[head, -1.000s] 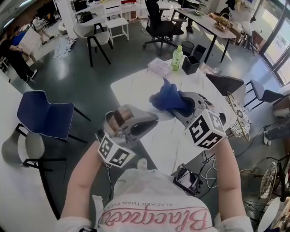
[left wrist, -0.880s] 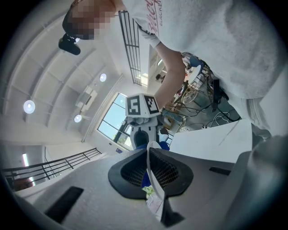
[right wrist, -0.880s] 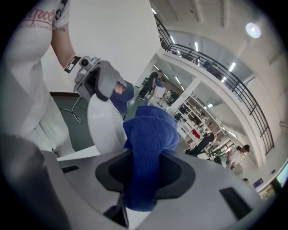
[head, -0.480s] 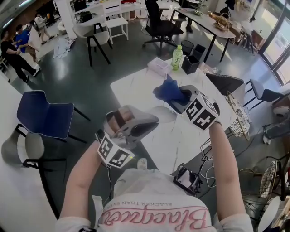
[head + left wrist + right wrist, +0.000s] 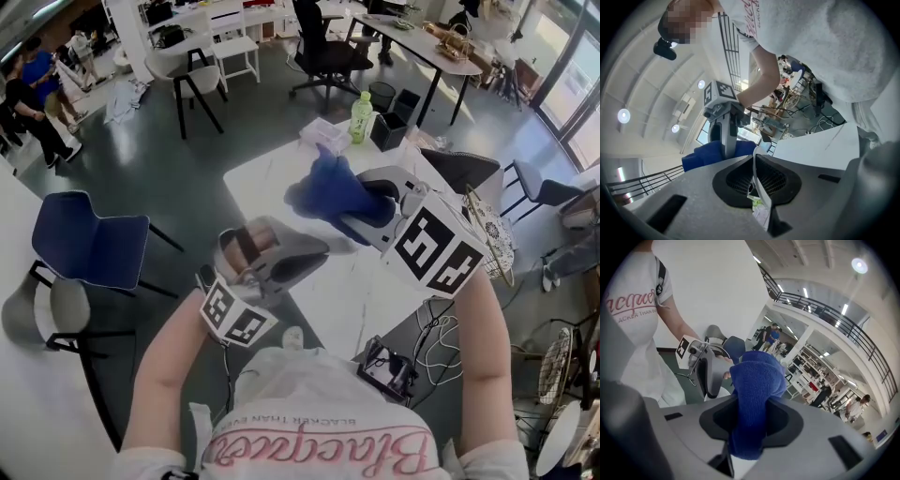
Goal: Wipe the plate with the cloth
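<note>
My left gripper (image 5: 314, 251) is shut on the rim of a thin white plate (image 5: 757, 185), which shows edge-on between its jaws. In the head view the plate is hard to tell from the white table and the cloth hides most of it. My right gripper (image 5: 361, 211) is shut on a bunched blue cloth (image 5: 328, 192), held up over the table just past the left gripper's tip. The cloth (image 5: 752, 390) fills the space between the right jaws. From the left gripper view, the right gripper (image 5: 724, 129) and the cloth (image 5: 705, 158) sit close ahead.
A white table (image 5: 267, 173) carries a green bottle (image 5: 361, 114), a black box (image 5: 391, 131) and a white packet (image 5: 323, 136) at its far end. A wire basket (image 5: 492, 234) stands at the right, a blue chair (image 5: 89, 246) at the left. People walk in the far left.
My right gripper has lifted with the cloth and come nearer, leftward toward the left gripper's tip. The left gripper has stayed where it was.
</note>
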`<state>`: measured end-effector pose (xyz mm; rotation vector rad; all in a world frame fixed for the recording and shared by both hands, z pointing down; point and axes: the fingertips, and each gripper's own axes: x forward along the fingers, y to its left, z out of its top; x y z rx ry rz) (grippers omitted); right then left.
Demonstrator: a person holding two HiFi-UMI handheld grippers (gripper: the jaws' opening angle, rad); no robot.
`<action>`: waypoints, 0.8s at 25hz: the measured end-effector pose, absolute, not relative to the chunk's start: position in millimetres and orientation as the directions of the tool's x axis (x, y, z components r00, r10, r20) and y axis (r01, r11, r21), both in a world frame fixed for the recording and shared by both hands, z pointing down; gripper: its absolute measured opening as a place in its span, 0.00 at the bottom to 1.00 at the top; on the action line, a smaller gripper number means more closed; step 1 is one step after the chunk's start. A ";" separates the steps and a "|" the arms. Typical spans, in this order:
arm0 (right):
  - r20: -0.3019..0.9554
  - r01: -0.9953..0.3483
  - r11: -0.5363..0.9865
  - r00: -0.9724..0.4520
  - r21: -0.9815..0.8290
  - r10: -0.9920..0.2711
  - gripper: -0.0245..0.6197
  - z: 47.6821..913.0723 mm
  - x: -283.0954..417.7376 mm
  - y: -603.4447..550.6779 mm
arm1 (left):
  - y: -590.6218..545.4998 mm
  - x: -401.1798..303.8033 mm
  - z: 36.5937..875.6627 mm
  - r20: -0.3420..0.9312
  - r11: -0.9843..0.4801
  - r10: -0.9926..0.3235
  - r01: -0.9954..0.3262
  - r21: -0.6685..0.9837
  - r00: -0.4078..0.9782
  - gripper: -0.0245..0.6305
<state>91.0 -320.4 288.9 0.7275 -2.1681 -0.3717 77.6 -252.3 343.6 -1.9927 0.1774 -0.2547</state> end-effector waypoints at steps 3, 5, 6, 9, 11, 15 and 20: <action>0.647 -0.299 0.824 -0.513 0.482 -0.565 0.23 299.2 79.6 -314.9 | -248.8 80.8 344.6 0.101 -0.408 -0.234 -0.003 -0.913 0.967 0.06; 0.675 -0.255 0.846 -0.514 0.468 -0.529 0.23 311.0 73.5 -310.7 | -246.7 82.3 347.7 0.110 -0.397 -0.233 0.009 -0.918 0.966 0.06; 0.686 -0.236 0.853 -0.513 0.465 -0.515 0.23 316.1 70.6 -309.7 | -245.8 82.3 349.0 0.116 -0.392 -0.232 0.017 -0.920 0.966 0.07; 0.709 -0.190 0.863 -0.504 0.467 -0.494 0.23 328.8 63.4 -314.1 | -245.2 79.9 349.8 0.132 -0.382 -0.235 0.034 -0.923 0.963 0.07; 0.721 -0.180 0.873 -0.502 0.453 -0.478 0.23 337.3 60.9 -320.3 | -245.5 79.4 349.9 0.141 -0.376 -0.238 0.043 -0.926 0.961 0.07; 0.751 -0.183 0.894 -0.490 0.409 -0.443 0.23 358.1 63.6 -333.6 | -242.5 82.5 350.4 0.146 -0.373 -0.238 0.049 -0.927 0.960 0.07; 0.794 -0.216 0.919 -0.463 0.331 -0.394 0.23 389.7 73.6 -353.6 | -242.0 83.1 348.7 0.147 -0.376 -0.241 0.047 -0.925 0.959 0.07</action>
